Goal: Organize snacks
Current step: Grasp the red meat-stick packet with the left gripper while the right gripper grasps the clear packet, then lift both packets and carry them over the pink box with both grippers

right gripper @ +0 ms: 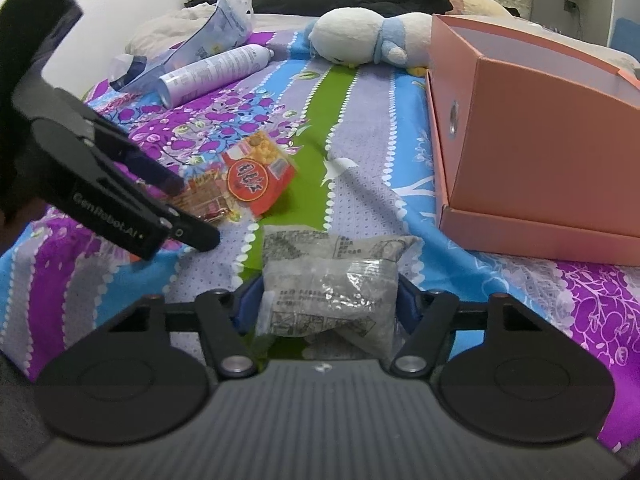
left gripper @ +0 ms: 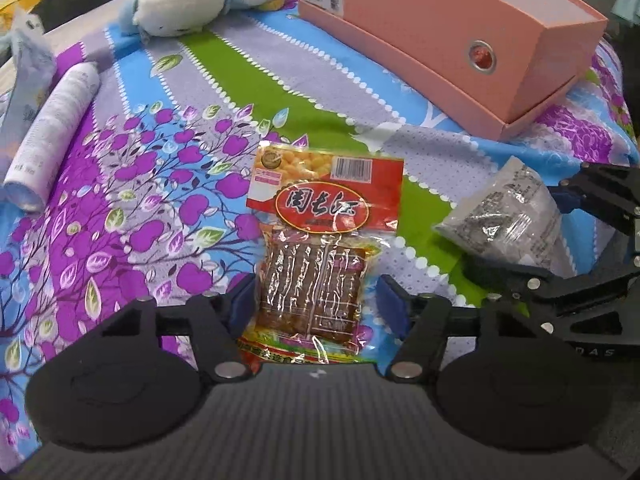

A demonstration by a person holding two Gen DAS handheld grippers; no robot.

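Observation:
A red snack packet (left gripper: pixel 320 216) with brown strips inside lies lengthwise on the flowered bedsheet (left gripper: pixel 132 184). My left gripper (left gripper: pixel 316 300) has its blue pads against the packet's two long edges near its close end. In the right wrist view the same packet (right gripper: pixel 256 180) tilts up from the sheet between the left gripper's (right gripper: pixel 192 212) black fingers. A grey, crinkled clear packet (right gripper: pixel 332 292) sits bunched between the pads of my right gripper (right gripper: pixel 326 304), both sides touching. From the left wrist view this grey packet (left gripper: pixel 508 208) is pinched in the right gripper (left gripper: pixel 516 232).
A pink cardboard box (right gripper: pixel 540 160) with its lid beneath stands at the right, top open. A white and blue plush toy (right gripper: pixel 360 40), a white spray can (right gripper: pixel 216 72) and a blue-clear bag (right gripper: pixel 216 36) lie at the far side. Dark clothes pile behind.

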